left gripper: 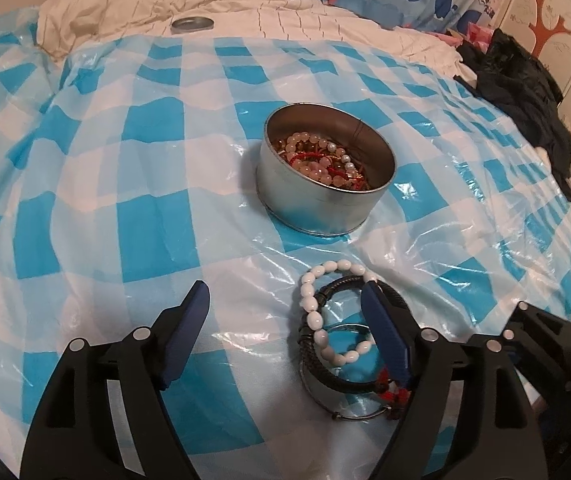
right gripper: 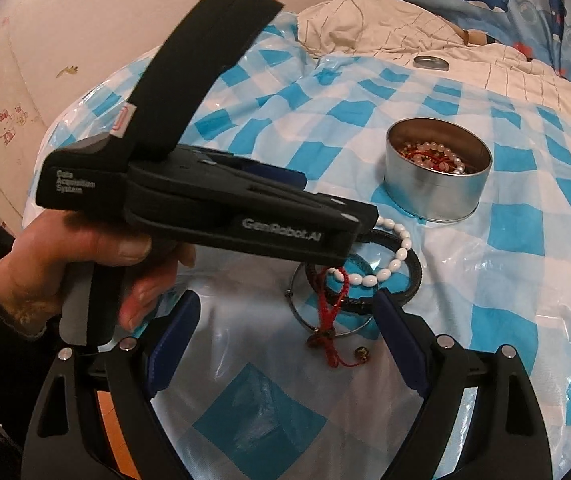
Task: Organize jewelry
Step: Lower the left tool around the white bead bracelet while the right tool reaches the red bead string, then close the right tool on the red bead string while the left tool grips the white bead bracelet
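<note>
A small pile of bracelets lies on the blue-and-white checked plastic sheet [left gripper: 157,216]: a white bead bracelet [left gripper: 312,316] [right gripper: 389,268], a black braided band [left gripper: 325,378] [right gripper: 415,276], a thin metal bangle [left gripper: 351,417] [right gripper: 296,312] and a red cord [right gripper: 330,316]. My left gripper [left gripper: 285,294] is open, and its right finger [left gripper: 385,328] reaches down over the pile. The right wrist view shows it from the side, held in a hand [right gripper: 85,264]. My right gripper [right gripper: 287,304] is open just short of the pile, gripping nothing.
An open round tin [left gripper: 317,208] [right gripper: 433,196] holding several bead strings stands beyond the pile. Its lid [left gripper: 191,23] [right gripper: 431,63] lies far back on a white quilt [left gripper: 325,20]. Dark clothing [left gripper: 525,80] is heaped at the right edge of the bed.
</note>
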Demonstrator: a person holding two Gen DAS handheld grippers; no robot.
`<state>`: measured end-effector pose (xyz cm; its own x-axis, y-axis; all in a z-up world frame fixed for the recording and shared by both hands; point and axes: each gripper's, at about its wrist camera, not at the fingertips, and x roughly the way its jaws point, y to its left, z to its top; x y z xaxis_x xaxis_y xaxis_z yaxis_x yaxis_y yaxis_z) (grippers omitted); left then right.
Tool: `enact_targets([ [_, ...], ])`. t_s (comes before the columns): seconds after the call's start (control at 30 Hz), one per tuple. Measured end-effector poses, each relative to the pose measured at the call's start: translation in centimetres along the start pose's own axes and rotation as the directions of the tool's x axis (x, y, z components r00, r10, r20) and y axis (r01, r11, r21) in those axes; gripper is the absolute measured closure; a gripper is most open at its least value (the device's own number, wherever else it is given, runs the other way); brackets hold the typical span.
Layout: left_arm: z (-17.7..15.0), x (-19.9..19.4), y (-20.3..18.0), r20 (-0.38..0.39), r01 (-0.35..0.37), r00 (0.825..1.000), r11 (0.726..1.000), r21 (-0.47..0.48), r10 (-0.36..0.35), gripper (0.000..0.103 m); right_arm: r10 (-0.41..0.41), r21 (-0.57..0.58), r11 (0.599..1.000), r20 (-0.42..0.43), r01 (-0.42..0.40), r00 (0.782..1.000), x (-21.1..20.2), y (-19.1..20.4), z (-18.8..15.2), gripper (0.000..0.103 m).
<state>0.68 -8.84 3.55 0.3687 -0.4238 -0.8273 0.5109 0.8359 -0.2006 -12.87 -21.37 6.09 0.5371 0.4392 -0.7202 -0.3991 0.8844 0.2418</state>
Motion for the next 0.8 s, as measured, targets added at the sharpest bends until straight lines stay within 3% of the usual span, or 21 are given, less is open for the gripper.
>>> enact_targets([
  [0.3,0.4,0.3,2.5,0.003,0.089,0.996,0.983,-0.162,-0.09,0.027,-0.01,0.053,0.999,0.045,0.007,0.999,0.9,-0.8,0.1,0.021],
  [0.37,0.5,0.3,2.7,0.007,0.085,0.996,0.981,-0.175,-0.085,0.027,-0.008,0.034,0.999,0.046,0.006,0.999,1.2,-0.4,0.1,0.029],
  [0.43,0.5,0.3,2.8,0.008,0.085,0.996,0.979,-0.183,-0.085,0.026,-0.01,0.025,1.0,0.039,0.009,0.999,1.4,-0.3,0.1,0.049],
  [0.47,0.5,0.3,2.8,0.009,0.085,0.996,0.979,-0.184,-0.085,0.026,-0.01,0.026,1.0,0.037,0.01,0.999,1.4,-0.4,0.1,0.052],
  [0.53,0.5,0.3,2.8,0.007,0.087,0.996,0.979,-0.182,-0.087,0.026,-0.007,0.037,0.999,0.041,0.006,0.999,1.2,-0.6,0.0,0.074],
  [0.63,0.5,0.3,2.8,0.004,0.09,0.996,0.979,-0.181,-0.091,0.025,-0.004,0.059,0.998,0.044,0.002,0.999,1.0,-1.1,0.0,0.095],
  [0.8,0.5,0.8,2.1,-0.011,0.1,0.995,0.981,-0.165,-0.103,0.025,0.002,0.082,0.997,0.058,-0.007,0.998,0.0,-1.3,0.0,0.1],
])
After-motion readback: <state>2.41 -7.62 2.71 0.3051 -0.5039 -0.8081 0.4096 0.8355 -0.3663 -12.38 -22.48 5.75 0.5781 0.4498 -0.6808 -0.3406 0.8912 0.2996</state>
